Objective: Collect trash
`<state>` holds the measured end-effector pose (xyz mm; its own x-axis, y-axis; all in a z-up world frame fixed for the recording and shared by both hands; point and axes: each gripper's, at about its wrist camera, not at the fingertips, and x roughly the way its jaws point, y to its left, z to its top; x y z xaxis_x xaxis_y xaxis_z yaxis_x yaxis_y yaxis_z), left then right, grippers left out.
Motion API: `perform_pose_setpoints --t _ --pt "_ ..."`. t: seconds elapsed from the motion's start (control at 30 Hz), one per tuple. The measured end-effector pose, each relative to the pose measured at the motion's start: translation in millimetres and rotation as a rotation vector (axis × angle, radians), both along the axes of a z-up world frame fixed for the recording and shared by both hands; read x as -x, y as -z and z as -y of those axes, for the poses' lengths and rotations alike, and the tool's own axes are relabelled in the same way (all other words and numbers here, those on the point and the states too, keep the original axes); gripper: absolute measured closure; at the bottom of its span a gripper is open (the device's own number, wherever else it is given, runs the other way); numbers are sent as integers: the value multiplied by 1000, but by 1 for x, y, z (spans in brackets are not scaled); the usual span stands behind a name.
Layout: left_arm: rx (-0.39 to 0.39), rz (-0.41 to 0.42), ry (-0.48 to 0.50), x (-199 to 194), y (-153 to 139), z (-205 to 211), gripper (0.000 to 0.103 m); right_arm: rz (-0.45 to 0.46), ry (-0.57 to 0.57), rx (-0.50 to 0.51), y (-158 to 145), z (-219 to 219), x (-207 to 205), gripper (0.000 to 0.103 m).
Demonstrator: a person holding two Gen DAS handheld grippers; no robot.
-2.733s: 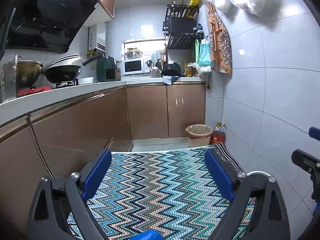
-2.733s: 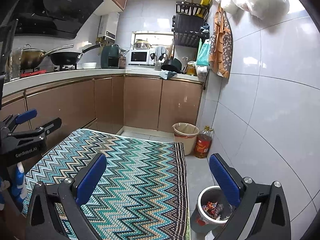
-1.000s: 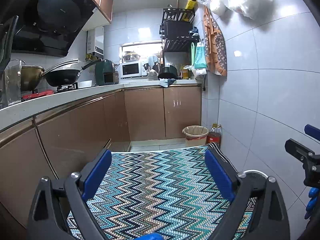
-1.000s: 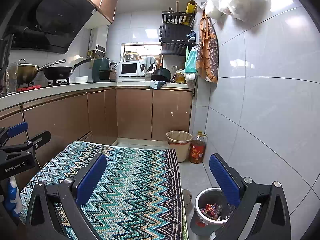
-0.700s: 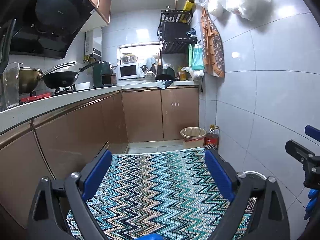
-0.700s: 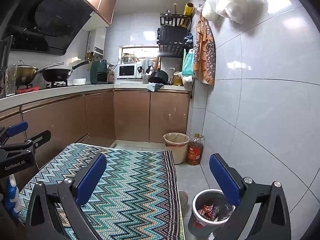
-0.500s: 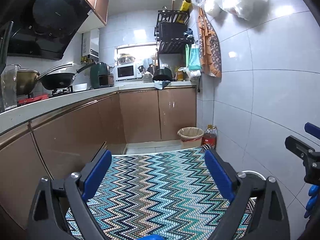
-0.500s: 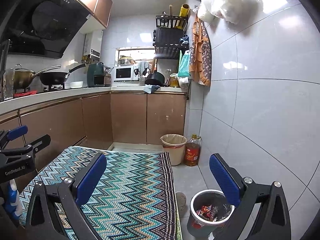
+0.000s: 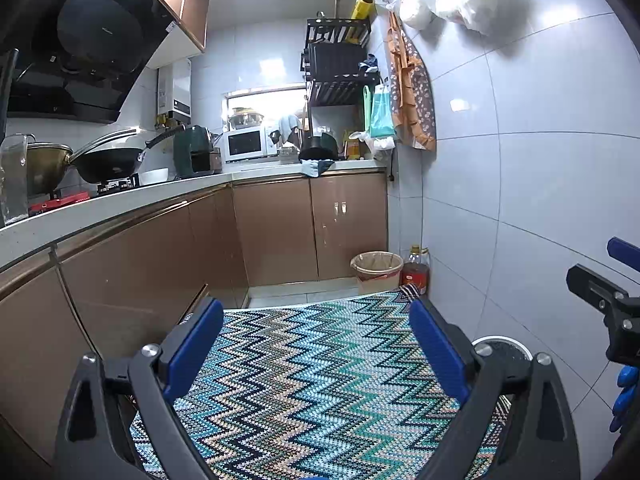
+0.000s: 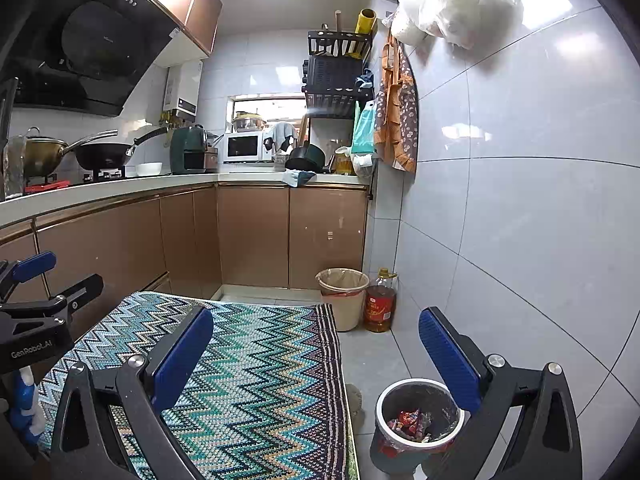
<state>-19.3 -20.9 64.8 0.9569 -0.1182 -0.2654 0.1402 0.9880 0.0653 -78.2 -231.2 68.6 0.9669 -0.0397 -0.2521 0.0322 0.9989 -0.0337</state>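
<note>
A small grey trash bin (image 10: 416, 420) with a bag and red wrappers inside stands on the floor by the tiled wall, low right in the right wrist view. Its rim (image 9: 506, 346) shows behind my left gripper's right finger in the left wrist view. My left gripper (image 9: 316, 344) is open and empty above the zigzag cloth (image 9: 312, 380). My right gripper (image 10: 316, 348) is open and empty, above the cloth's right edge and the bin. Each gripper shows in the other's view, the right one (image 9: 612, 308) and the left one (image 10: 36, 316).
A zigzag-patterned cloth (image 10: 248, 380) covers a surface in front. A beige waste basket (image 10: 344, 296) and an oil bottle (image 10: 378, 304) stand in the far corner. Brown cabinets (image 10: 252, 236) and a cluttered counter run along the left and back. A tiled wall (image 10: 520, 220) is on the right.
Both cameras have drawn back and turned slightly, so the far cabinets look smaller. The bin shows more fully in the right wrist view. Both grippers stay open.
</note>
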Motion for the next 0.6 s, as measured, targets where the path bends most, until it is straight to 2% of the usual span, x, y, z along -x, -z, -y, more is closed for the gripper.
perform_pose_setpoints --t 0.6 --pt "1 1 5 -4 2 2 9 6 39 9 2 6 3 0"
